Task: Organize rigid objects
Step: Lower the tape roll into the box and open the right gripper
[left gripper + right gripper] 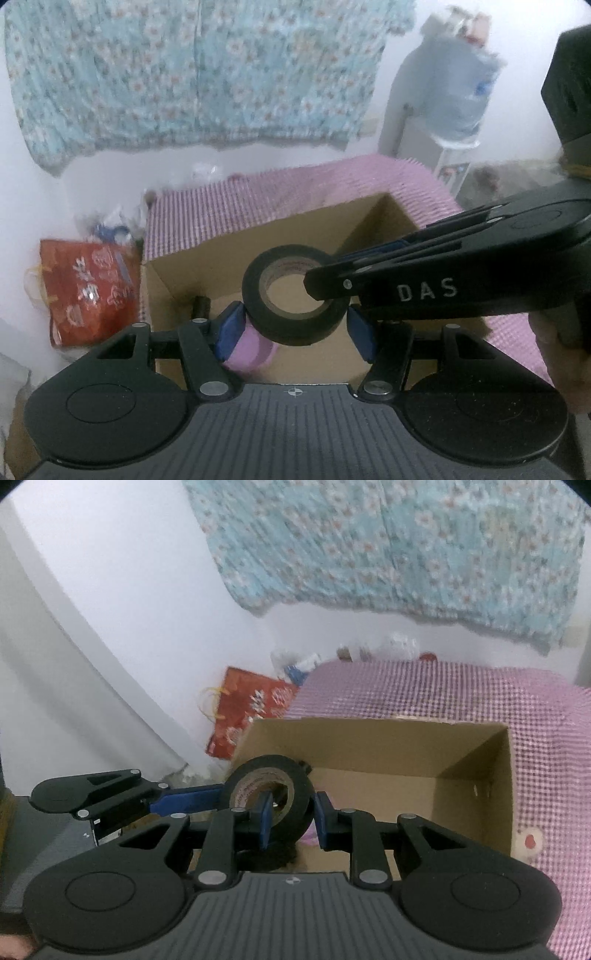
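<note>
**Tape roll carried over the open box**

Above the cardboard box (221, 258), I am holding the black tape roll (295, 295) in the air with both tools at once. My right gripper (290, 818) is clenched on the roll's wall, one finger through the core and the other on the outer face. My left gripper (295, 325) is bracketing the same roll across its width; its blue pads (231, 328) are sitting against or just beside the roll's edges, though blur is keeping me from saying whether they are truly pressing.

I am judging the roll to be light and stiff, a wound ring that is not going to crush or sag, with a matte outer face giving fair friction. The wall grip through the core looks the surer hold, since a pinch across the width could let the ring pivot.

Inside the box a lilac roll-shaped thing (255, 350) is lying under the tape. The box is resting on a pink checked cloth (480, 701).
</note>
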